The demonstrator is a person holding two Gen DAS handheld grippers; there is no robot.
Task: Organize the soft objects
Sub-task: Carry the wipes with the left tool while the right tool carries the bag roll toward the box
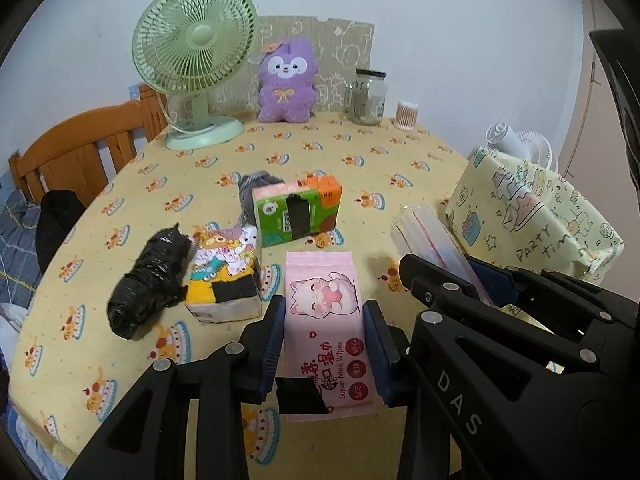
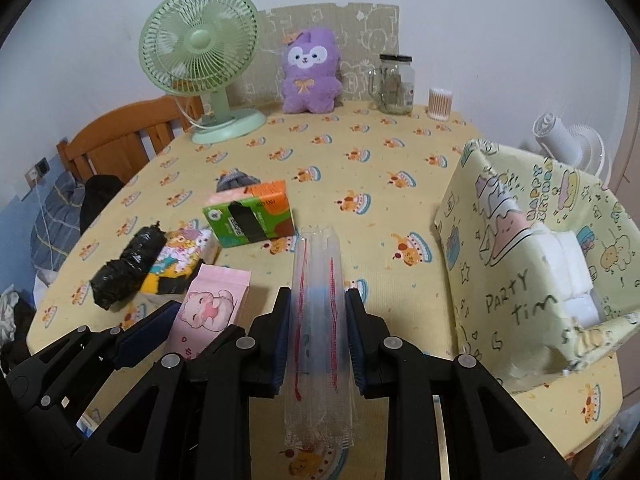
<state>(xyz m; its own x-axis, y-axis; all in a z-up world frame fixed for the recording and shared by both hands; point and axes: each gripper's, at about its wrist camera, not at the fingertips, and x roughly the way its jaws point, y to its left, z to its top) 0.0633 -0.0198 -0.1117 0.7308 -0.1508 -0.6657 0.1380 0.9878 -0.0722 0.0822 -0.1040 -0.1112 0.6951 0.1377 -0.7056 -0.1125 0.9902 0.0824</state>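
Between the left gripper's (image 1: 325,334) blue pads sits a flat pink wipes pack (image 1: 326,322), pinched at both long edges and held above the table (image 1: 360,168). It bears a cartoon cat, red round labels, the words "Super Mini Wipes" and a patch of black tape at its near corner. Its long axis runs along the fingers, the far end pointing toward the middle of the table.

The right gripper (image 2: 318,332) pinches a clear plastic sleeve (image 2: 318,300) with two red lines down it and a crimped near end; what is inside I cannot tell. It too lies lengthwise along the fingers, far end pointing across the table, and is raised off the cloth. The two grippers are close side by side.

Just beyond the wipes pack on the yellow cake-print cloth lie a tissue pack (image 1: 224,276) with cartoon animals, touching a bundle (image 1: 150,284) wrapped in black film on its left. Behind them a green-and-orange tissue pack (image 1: 298,210) stands on edge, with something grey (image 1: 256,184) behind it.

To the right stands a box (image 2: 532,276) covered in pale party paper, white blocks inside. At the far edge are a green fan (image 1: 196,60), a purple plush (image 1: 286,80), a glass jar (image 1: 366,98) and a tub of cotton swabs (image 1: 407,115).
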